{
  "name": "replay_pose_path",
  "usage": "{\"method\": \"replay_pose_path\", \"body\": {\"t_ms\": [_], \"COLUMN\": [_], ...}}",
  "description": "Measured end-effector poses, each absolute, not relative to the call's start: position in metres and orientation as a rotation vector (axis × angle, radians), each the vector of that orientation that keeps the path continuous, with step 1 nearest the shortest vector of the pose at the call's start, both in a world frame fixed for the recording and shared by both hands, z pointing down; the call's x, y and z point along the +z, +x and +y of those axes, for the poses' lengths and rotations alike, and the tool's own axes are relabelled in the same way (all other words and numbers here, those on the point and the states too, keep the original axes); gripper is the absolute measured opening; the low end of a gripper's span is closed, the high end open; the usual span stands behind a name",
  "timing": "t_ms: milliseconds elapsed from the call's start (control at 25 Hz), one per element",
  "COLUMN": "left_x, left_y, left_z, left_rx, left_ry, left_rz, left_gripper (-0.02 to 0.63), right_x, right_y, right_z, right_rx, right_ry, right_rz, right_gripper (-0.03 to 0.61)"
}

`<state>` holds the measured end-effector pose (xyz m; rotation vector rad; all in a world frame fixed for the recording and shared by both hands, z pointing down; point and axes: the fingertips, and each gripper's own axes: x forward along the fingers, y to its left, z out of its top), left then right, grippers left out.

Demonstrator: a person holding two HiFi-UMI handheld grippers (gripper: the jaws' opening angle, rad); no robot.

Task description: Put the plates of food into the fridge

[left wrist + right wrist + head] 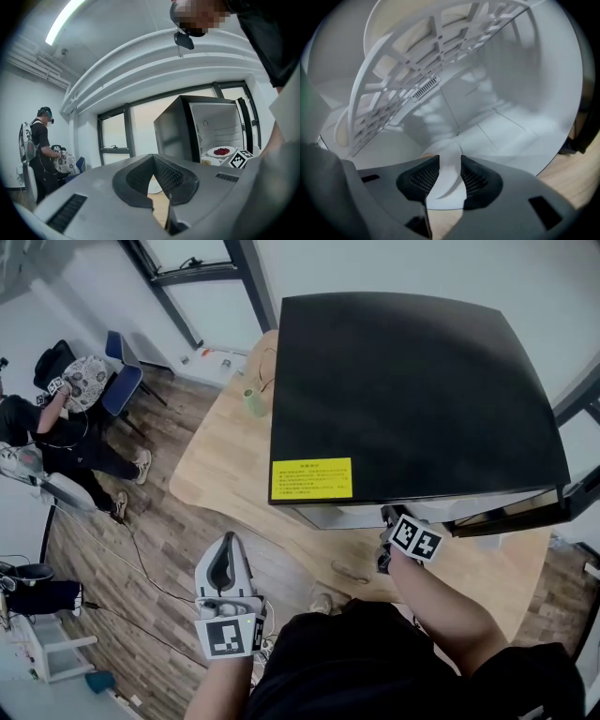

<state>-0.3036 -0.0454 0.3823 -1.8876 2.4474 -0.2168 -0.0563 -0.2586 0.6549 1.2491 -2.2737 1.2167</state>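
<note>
**Jaws of right gripper spread around a plate rim inside the fridge**

Jaws of the right gripper (449,177) are seen standing apart, with the white rim of a plate (449,157) lying between the pads (424,176) but not pinched. That plate is set low inside the fridge (412,399), under a white wire shelf (412,84) that runs up toward 11 o'clock in the right gripper view. Its food cannot be made out. Jaws of the left gripper (153,180) are pressed together at the tips with nothing between them. This gripper is held at 7 o'clock of the head view, well apart from the fridge. Through the open door in the left gripper view, a plate of red food (221,151) is shown on a shelf at 3 o'clock.

Such a plate is judged to be stiff, glazed and slippery, rather heavy for a thin pinch, and liable to chip if knocked against the shelf. It is best taken at the near rim, at 6 o'clock, with one pad over and one under the lip, and kept level so that loose food is not spilled
</note>
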Motion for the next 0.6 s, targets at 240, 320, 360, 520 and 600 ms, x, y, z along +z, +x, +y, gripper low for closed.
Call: {"method": "replay_pose_path", "body": {"t_ms": [240, 320, 360, 520, 600], "left_x": [0.38, 0.382, 0.385, 0.396, 0.397], "left_y": [-0.287, -0.278, -0.273, -0.256, -0.248], "left_z": [-0.063, -0.072, -0.076, -0.091, -0.096], "left_rx": [-0.189, -0.185, -0.192, -0.177, -0.161], "left_ry": [-1.95, -1.977, -1.993, -2.071, -2.108], "left_rz": [2.383, 2.354, 2.337, 2.301, 2.283], "left_gripper": [0.005, 0.005, 0.005, 0.005, 0.005], "right_x": [0.627, 0.61, 0.601, 0.572, 0.562], "right_y": [-0.035, -0.029, -0.025, -0.004, 0.006], "right_z": [-0.257, -0.254, -0.253, -0.246, -0.241], "right_rx": [1.19, 1.116, 1.07, 0.959, 0.956], "right_ry": [1.278, 1.262, 1.257, 1.254, 1.242], "right_rz": [-2.34, -2.395, -2.426, -2.499, -2.526], "right_gripper": [0.143, 0.143, 0.143, 0.143, 0.143]}}
